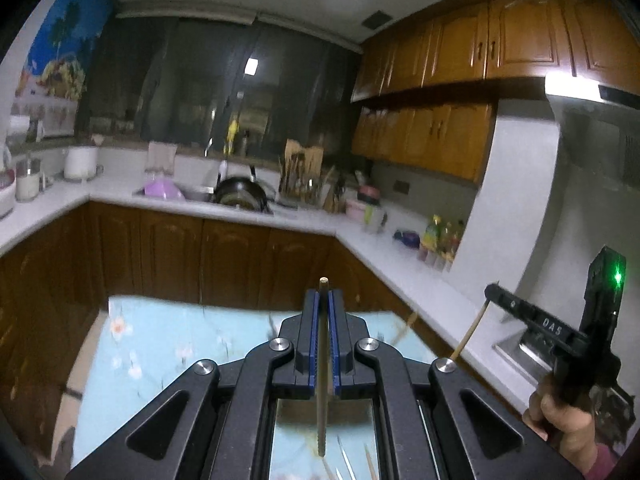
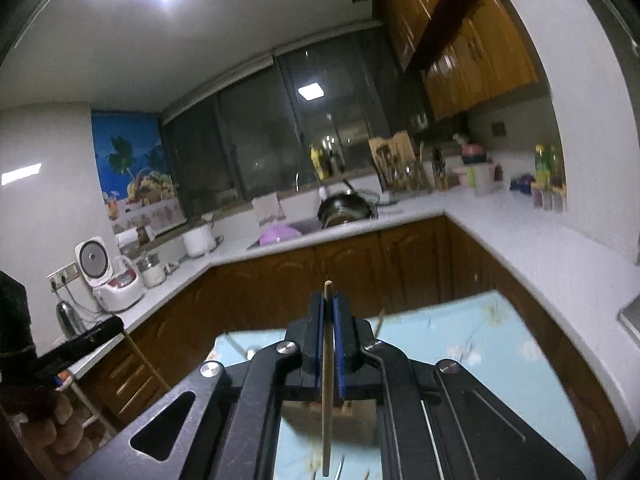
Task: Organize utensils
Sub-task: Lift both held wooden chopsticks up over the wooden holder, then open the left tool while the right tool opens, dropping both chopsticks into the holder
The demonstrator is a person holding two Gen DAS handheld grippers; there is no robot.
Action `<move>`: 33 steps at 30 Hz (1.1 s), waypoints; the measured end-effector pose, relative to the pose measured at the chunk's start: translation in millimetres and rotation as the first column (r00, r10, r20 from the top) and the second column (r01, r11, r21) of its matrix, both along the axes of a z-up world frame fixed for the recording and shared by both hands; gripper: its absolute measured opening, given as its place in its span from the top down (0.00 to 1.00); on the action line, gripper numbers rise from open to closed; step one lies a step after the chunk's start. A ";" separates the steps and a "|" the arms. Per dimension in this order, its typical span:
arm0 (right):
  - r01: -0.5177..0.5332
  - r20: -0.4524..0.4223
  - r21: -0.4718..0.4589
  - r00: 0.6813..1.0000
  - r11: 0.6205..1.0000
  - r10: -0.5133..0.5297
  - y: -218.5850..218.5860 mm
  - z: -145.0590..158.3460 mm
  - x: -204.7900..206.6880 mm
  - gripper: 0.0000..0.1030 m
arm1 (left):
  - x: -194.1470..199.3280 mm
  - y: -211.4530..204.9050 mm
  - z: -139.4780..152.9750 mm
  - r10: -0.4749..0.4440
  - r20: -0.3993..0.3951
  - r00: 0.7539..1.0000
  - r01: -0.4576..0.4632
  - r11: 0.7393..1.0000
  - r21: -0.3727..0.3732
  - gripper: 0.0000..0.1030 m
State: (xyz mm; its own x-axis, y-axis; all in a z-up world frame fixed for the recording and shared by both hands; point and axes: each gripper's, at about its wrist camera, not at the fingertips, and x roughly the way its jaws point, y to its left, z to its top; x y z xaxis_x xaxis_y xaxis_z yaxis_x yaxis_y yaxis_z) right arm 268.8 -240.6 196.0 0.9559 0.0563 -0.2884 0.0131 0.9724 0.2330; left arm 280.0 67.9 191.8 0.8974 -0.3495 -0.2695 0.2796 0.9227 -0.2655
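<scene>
Chopsticks fill both of my grippers. On my left wrist view, the left gripper (image 1: 323, 300) is closed tight on a thin chopstick (image 1: 322, 360), which runs straight between the blue pads (image 1: 313, 328) from six o'clock up to twelve, its tip poking just past them. At three o'clock the right gripper (image 1: 490, 292) shows side-on, a second chopstick (image 1: 468, 336) slanting down from it. On my right wrist view, the right gripper's jaws are pinched on that pale chopstick, likewise upright from six to twelve. Below both sits the light-blue flowered table (image 2: 460, 340); beyond it, the white counter (image 2: 520, 240).
</scene>
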 end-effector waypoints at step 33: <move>0.076 -0.083 -0.013 0.994 0.997 -0.076 -7.9 -89.6 71.2 0.95 | 139.2 -52.5 -105.3 0.106 -0.125 0.986 -0.108 0.994 -0.008 0.96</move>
